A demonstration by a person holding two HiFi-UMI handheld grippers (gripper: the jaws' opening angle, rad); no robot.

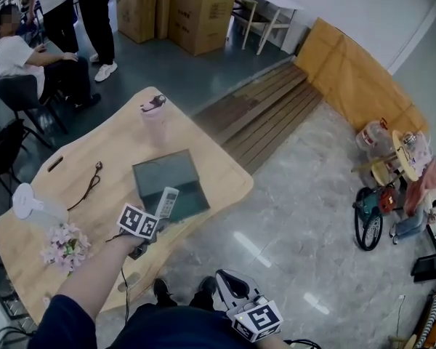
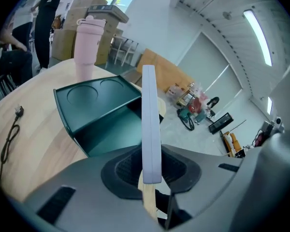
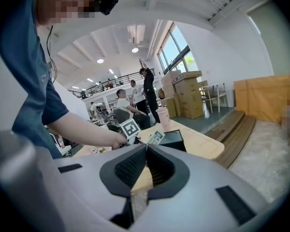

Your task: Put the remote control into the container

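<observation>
My left gripper [image 1: 158,216] is shut on the near end of a pale grey remote control [image 1: 166,201]. The remote sticks out over the near edge of the dark green open container [image 1: 176,169] on the wooden table [image 1: 221,173]. In the left gripper view the remote [image 2: 150,120] stands edge-on between the pads, above the container [image 2: 96,115]. In the right gripper view, the remote [image 3: 155,137] shows next to the container [image 3: 176,140]. My right gripper [image 1: 236,297] hangs low off the table's near side, its jaws [image 3: 145,151] meeting at the tips with nothing between them.
A pink tumbler [image 1: 153,116] stands behind the container. A black cable [image 1: 87,189], a white object [image 1: 27,201] and pale flowers [image 1: 64,247] lie on the table's left part. People [image 1: 29,57] and cardboard boxes [image 1: 196,13] are beyond it; a small bike [image 1: 368,217] stands on the floor at right.
</observation>
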